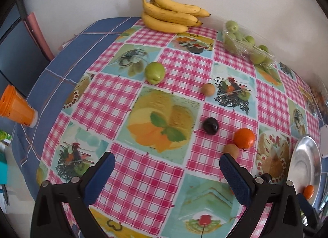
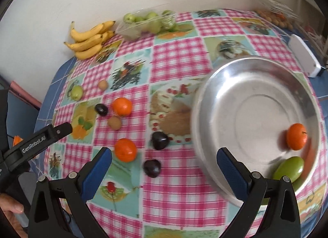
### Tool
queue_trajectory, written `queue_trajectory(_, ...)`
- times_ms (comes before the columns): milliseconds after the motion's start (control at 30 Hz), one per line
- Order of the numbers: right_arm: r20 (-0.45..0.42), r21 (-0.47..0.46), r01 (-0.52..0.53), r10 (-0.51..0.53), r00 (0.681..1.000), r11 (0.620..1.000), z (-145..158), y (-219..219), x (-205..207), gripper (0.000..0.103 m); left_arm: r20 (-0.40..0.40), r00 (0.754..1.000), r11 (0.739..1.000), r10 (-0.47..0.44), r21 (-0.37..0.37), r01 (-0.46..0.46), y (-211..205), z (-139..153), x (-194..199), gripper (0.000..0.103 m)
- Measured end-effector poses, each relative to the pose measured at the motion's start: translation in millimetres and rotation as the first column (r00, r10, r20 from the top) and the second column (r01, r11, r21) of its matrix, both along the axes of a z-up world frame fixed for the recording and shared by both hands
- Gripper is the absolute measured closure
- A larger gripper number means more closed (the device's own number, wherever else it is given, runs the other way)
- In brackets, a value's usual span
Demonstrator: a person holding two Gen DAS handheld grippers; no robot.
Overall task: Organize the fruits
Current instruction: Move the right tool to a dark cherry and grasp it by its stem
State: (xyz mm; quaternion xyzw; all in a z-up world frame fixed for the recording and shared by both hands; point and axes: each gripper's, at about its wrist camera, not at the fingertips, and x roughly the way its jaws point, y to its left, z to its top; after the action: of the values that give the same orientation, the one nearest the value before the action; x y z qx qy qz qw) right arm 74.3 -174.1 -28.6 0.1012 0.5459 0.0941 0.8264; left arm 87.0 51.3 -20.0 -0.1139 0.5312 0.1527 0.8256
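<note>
So, fruit scattered all over a checkered tablecloth. Metal bowl filling the right half of the right wrist frame, already holding one orange and a green fruit near its lower right rim. Loose stuff left of the bowl: two dark plums just beside its edge, another orange lower centre-left, and further up a third orange with a dark plum and a small brown fruit close by. Small green fruit and a second brown one up toward the left. Bananas against the wall, upper left, next to a clear plastic tray of green fruit.

Right gripper spread wide, nothing between the fingers, hovering over the lower plum. Left gripper same deal in its own view: released, empty, above the cloth. Orange cup lying at the left edge of that frame.
</note>
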Motion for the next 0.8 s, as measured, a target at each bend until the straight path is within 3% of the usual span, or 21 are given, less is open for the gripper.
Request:
queue_trajectory(267, 0.001, 0.006, -0.117, 0.117, 0.993, 0.993, -3.8, 39.5, -0.6, 0.001, -0.023, 0.999, 0.998, 0.044, -0.053, -0.045, 14.2, -8.3, -0.8, 0.0)
queue_trajectory(467, -0.042, 0.03, -0.151, 0.152, 0.987, 0.988, -13.4, 47.0, -0.9, 0.001, -0.055, 0.998, 0.996, 0.001, -0.086, -0.006, 7.2, -18.3, 3.4, 0.0)
queue_trajectory(633, -0.064, -0.01, -0.192, 0.191, 0.979, 0.981, -20.7, 53.4, -1.2, 0.001, -0.068, 0.997, 0.987, -0.047, -0.154, 0.036, -0.2, -26.3, 6.4, 0.0)
queue_trajectory(800, -0.112, 0.002, -0.171, 0.17, 0.979, 0.985, -34.0, 46.1, 2.6, 0.001, -0.069, 0.995, 0.979, -0.077, -0.192, 0.062, -8.2, -31.2, 7.9, 0.0)
